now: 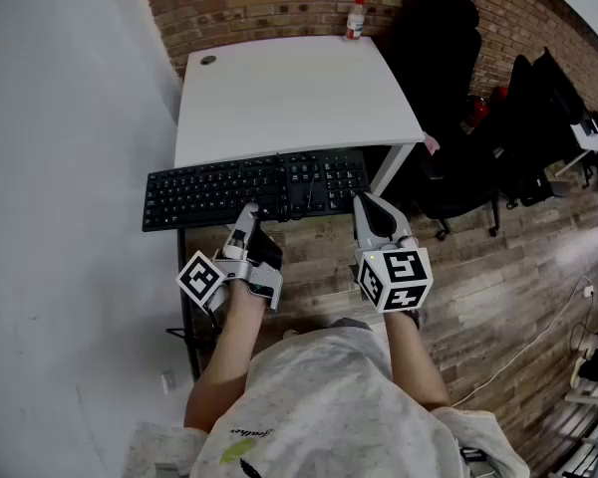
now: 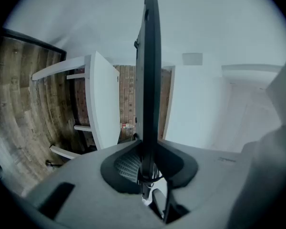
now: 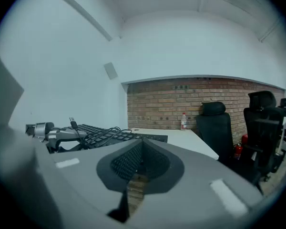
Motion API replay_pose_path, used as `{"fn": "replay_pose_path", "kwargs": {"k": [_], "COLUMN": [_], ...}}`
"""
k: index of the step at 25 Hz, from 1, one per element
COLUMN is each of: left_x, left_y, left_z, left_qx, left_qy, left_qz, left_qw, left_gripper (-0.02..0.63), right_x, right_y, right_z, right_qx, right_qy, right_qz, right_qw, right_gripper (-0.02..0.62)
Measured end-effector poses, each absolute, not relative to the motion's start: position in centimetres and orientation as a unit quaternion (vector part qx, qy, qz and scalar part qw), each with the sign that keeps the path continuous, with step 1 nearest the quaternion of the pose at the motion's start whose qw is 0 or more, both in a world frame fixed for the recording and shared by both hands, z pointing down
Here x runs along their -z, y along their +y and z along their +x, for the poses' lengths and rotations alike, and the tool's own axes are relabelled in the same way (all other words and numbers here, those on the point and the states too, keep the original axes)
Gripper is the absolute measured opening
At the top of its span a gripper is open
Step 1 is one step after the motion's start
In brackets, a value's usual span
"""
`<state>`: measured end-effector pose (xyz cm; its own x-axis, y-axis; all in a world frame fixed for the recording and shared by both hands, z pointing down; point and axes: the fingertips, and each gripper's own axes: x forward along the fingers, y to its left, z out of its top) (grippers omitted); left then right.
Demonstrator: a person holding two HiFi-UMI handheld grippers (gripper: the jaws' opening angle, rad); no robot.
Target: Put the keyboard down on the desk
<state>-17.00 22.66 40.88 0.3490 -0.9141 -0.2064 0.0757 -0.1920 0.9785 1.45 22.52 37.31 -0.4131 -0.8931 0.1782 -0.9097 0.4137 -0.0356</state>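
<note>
A black keyboard (image 1: 229, 192) lies lengthwise over the near edge of the white desk (image 1: 289, 88), with its front part hanging past the edge. I cannot tell whether it rests on the top. Its coiled cable (image 1: 307, 185) sits on the keys. My left gripper (image 1: 249, 215) is shut on the keyboard's near edge. In the left gripper view the keyboard (image 2: 150, 75) stands edge-on between the pads. My right gripper (image 1: 363, 203) is at the keyboard's right end, shut and empty (image 3: 142, 159), with the keyboard (image 3: 109, 135) to its left.
A small bottle (image 1: 355, 18) stands at the desk's far right corner before a brick wall. Black office chairs (image 1: 448, 88) and a red fire extinguisher (image 3: 237, 150) are to the right. A white wall runs along the left. The floor below is wood.
</note>
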Motion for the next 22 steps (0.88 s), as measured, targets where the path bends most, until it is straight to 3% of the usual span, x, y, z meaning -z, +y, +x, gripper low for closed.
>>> {"fn": "replay_pose_path", "kwargs": {"k": [9,22], "left_x": [-41.2,-42.6], "left_y": [20.4,7.5], "left_z": [-16.7,-13.4], "left_qx": [0.455,0.455], "left_qy": [-0.336,-0.359], "left_qz": [0.616,0.601], "left_qw": [0.548,0.550], "left_gripper": [0.069,0.071], "right_x": [-37.7,-39.5], "right_y": [20.1,6.3], "right_z": [1.2,4.9], "right_qx": [-0.078,-0.102], "right_qy": [-0.840,-0.848], "right_qz": [0.534,0.518], "right_qw": [0.050,0.041], "right_gripper": [0.003,0.003]}}
